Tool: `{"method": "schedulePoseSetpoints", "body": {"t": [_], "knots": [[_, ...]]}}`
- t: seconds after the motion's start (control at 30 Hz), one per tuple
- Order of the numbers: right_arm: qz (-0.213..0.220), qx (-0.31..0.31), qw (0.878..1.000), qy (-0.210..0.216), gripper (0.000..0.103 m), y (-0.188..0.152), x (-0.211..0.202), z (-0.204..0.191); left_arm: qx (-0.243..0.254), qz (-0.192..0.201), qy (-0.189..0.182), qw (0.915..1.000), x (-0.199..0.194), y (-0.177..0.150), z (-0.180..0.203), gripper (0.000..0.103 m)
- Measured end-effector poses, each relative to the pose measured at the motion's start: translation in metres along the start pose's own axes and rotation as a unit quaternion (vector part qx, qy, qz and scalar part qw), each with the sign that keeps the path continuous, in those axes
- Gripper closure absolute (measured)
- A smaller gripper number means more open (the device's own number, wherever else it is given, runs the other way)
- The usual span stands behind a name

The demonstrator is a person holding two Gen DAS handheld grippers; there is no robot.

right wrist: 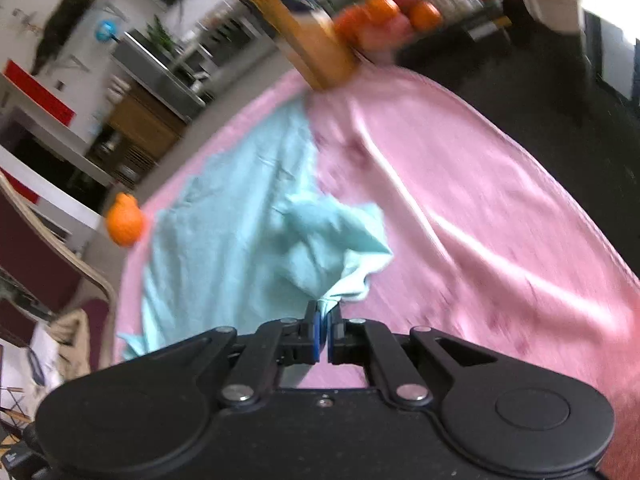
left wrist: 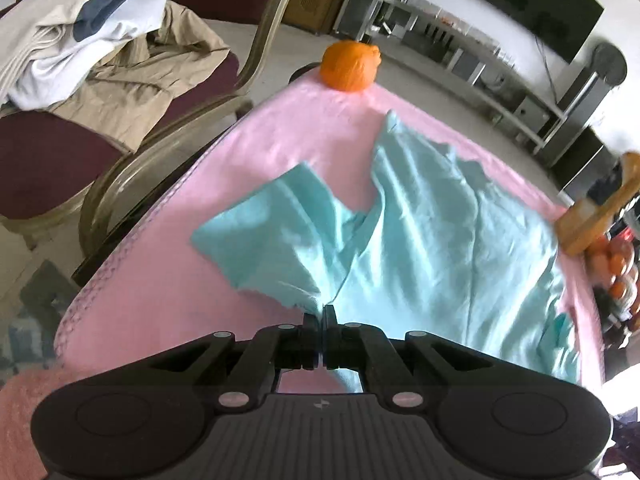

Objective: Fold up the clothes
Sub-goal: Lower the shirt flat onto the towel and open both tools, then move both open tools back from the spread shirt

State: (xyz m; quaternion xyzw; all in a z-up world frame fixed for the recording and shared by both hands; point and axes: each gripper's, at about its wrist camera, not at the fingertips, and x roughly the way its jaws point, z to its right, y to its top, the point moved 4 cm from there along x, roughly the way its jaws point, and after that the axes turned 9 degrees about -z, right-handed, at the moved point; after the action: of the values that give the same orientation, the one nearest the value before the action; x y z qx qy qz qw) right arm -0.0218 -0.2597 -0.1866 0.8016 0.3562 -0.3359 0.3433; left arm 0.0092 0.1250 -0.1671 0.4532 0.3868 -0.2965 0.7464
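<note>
— Pink cloth point(left wrist: 168, 304) covers the worktop; where's the garment?

— Both jaws are clamped on it: the left gripper point(left wrist: 320, 314) and right gripper point(right wrist: 325, 310) each pinch a near corner of the turquoise shirt point(left wrist: 440, 232).

— Step?

— Laying it out, probably. Its length runs away toward the orange ball point(left wrist: 351, 65); next, flatten the bunched sleeves.

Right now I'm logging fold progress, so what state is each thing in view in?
Left gripper: jaws shut on the shirt's edge.
Right gripper: jaws shut on another bunched edge of the shirt.
Shirt: teal, rumpled, partly spread on the cloth, not folded.
Cloth: pink, spread over the table, creased.
Orange ball: resting at the cloth's far edge.
Clothes: heaped unfolded on the chair.
</note>
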Motion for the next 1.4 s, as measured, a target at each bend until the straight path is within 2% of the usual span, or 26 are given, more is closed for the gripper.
{"method": "schedulePoseSetpoints", "body": {"t": [0.13, 0.37, 0.47, 0.63, 0.8, 0.87, 0.97, 1.07, 1.17, 1.27, 1.3, 1.33, 1.4], "knots": [[-0.002, -0.015, 1.000, -0.019, 0.100, -0.012, -0.009, 0.003, 0.010, -0.008, 0.010, 0.9999, -0.013, -0.004, 0.004, 0.102], [-0.047, -0.038, 0.995, -0.074, 0.096, -0.037, 0.009, 0.014, 0.063, -0.063, 0.092, 0.9919, 0.020, -0.030, 0.002, 0.095], [-0.048, -0.051, 0.993, -0.095, 0.091, -0.044, 0.003, 0.017, 0.084, -0.061, 0.105, 0.9890, 0.008, -0.031, 0.001, 0.091], [-0.016, -0.064, 0.995, -0.070, 0.073, -0.032, -0.031, 0.016, 0.137, -0.040, 0.088, 0.9859, -0.017, -0.035, 0.014, 0.091], [0.010, -0.055, 0.997, -0.044, 0.070, 0.006, -0.021, 0.009, 0.181, -0.058, 0.046, 0.9806, 0.003, -0.046, 0.058, 0.086], [0.008, -0.058, 0.998, -0.032, 0.071, 0.018, -0.006, 0.003, 0.208, -0.070, 0.047, 0.9746, 0.018, -0.053, 0.074, 0.082], [-0.001, -0.065, 0.997, -0.032, 0.072, 0.034, 0.021, -0.006, 0.233, -0.091, 0.059, 0.9664, 0.039, -0.061, 0.086, 0.082], [-0.009, -0.078, 0.996, -0.050, 0.072, 0.045, 0.043, -0.012, 0.244, -0.091, 0.063, 0.9634, 0.046, -0.063, 0.085, 0.080], [-0.017, -0.084, 0.994, -0.074, 0.072, 0.053, 0.064, -0.013, 0.239, -0.092, 0.055, 0.9651, 0.046, -0.063, 0.081, 0.080], [-0.026, -0.095, 0.990, -0.097, 0.072, 0.056, 0.079, -0.014, 0.249, -0.086, 0.061, 0.9627, 0.046, -0.066, 0.084, 0.080], [-0.029, -0.102, 0.989, -0.105, 0.080, 0.056, 0.083, -0.015, 0.254, -0.083, 0.064, 0.9614, 0.046, -0.067, 0.086, 0.080], [-0.031, -0.113, 0.987, -0.114, 0.095, 0.055, 0.086, -0.015, 0.257, -0.081, 0.065, 0.9607, 0.045, -0.068, 0.086, 0.080], [-0.023, -0.130, 0.983, -0.126, 0.102, 0.053, 0.084, -0.017, 0.256, -0.081, 0.063, 0.9612, 0.045, -0.068, 0.085, 0.080]]}}
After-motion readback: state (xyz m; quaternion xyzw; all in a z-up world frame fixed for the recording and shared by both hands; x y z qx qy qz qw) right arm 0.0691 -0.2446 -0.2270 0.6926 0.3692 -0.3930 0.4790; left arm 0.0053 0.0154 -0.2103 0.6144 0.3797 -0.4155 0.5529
